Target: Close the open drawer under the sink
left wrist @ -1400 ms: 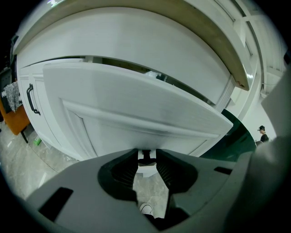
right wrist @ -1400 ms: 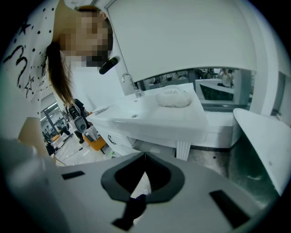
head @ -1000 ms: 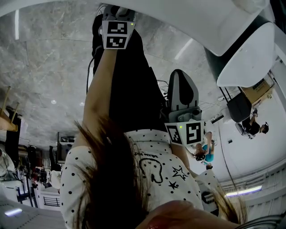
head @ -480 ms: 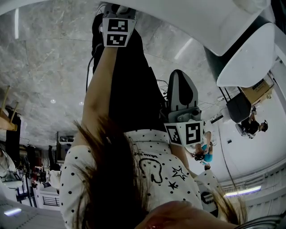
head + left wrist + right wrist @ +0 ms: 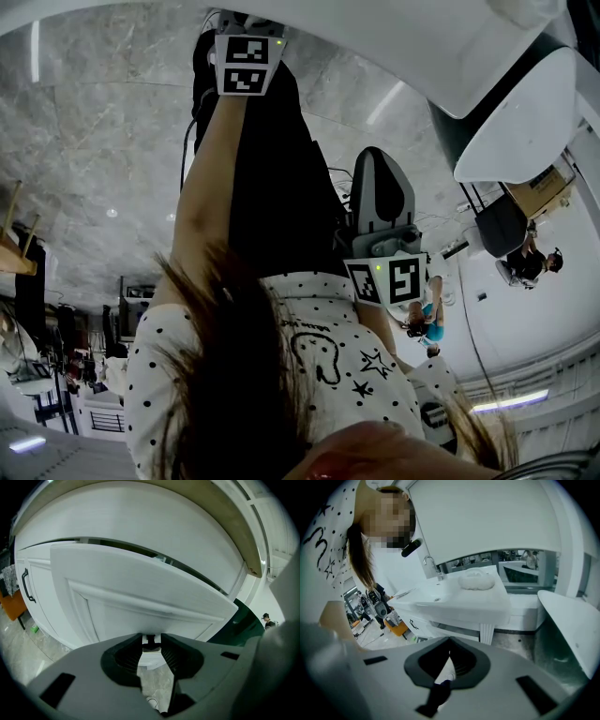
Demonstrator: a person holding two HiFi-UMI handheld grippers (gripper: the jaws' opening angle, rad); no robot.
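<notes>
left claw (image 5: pixel 151 637) looks clamped on the small knob (image 5: pixel 150 644) of the open drawer (image 5: pixel 140 592), front dead ahead and long axis left-right across it, so push straight forward; right claw (image 5: pixel 450 641) closed empty, well away.

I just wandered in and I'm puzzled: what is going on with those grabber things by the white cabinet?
A person holds a two-jaw gripper in each hand. The left gripper is at the white drawer front, which stands out from the cabinet, and its jaws look closed on the small drawer handle. The right gripper is off to the side, jaws shut on nothing, facing a white sink with a faucet. The drawer is not yet pushed in.
</notes>
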